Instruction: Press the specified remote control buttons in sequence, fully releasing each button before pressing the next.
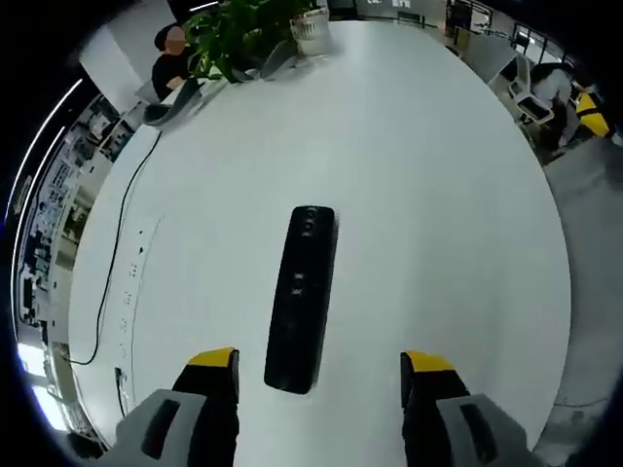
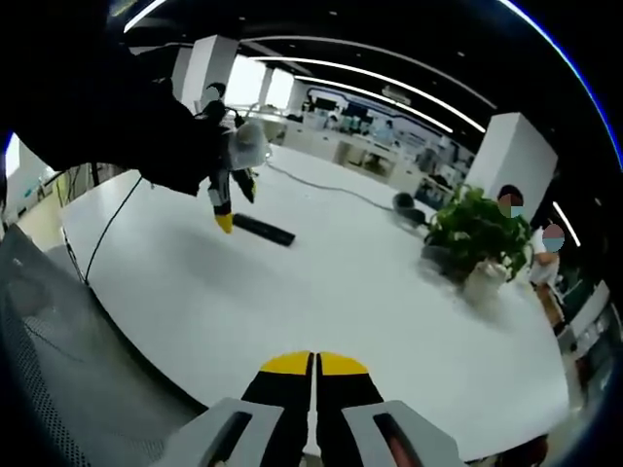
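A: Looking along the left gripper (image 1: 319, 375) first, we log its yellow-tipped jaws standing wide apart, nothing between the pads. The near end of the black remote control (image 1: 301, 298) lies in the gap between them, but we see no contact with either jaw.

B: Agreed. The remote lies flat on the white table (image 1: 438, 195), long axis running away from us, its round button cluster at the far end. Beyond it, along the table's left edge, we note a thin black cable (image 1: 115, 255), and at the far rim a potted plant (image 1: 255, 34) with a seated person behind it.

A: Right gripper view now. The right gripper (image 2: 314, 365) has its yellow tips pressed together, holding nothing, hanging above the near table edge.

B: Further out, we see the left gripper hovering just above the remote, held in a dark-sleeved arm (image 2: 127, 126). Whether a tip touches it, we cannot tell. Farther right stands the plant, with two people beyond it.
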`<action>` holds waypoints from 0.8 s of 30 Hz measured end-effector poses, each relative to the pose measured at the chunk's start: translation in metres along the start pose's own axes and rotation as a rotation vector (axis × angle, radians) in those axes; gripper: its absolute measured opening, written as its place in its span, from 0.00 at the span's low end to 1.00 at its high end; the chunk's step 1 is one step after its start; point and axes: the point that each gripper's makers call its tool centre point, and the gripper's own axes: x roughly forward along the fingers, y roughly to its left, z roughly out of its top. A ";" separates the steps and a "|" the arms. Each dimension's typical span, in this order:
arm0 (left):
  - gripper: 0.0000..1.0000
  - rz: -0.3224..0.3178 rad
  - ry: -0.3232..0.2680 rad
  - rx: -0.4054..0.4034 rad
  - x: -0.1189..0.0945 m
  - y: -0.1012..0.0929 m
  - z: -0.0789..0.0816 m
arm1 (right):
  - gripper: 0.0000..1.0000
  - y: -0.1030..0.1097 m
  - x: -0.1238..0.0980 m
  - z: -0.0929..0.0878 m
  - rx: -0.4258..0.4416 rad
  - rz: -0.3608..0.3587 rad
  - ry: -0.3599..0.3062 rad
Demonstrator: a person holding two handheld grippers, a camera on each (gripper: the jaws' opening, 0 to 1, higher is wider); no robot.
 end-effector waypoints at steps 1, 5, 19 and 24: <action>0.64 -0.005 0.008 -0.002 0.002 0.001 -0.001 | 0.00 0.000 0.000 0.000 -0.003 0.001 0.003; 0.56 -0.020 0.026 0.024 0.009 0.004 -0.005 | 0.00 0.003 0.002 -0.003 -0.005 0.010 0.019; 0.47 -0.097 0.074 -0.008 0.017 0.006 -0.013 | 0.00 0.011 0.004 -0.008 -0.042 0.036 0.053; 0.45 -0.121 0.059 -0.033 0.018 0.006 -0.016 | 0.00 0.009 0.004 -0.009 -0.037 0.032 0.056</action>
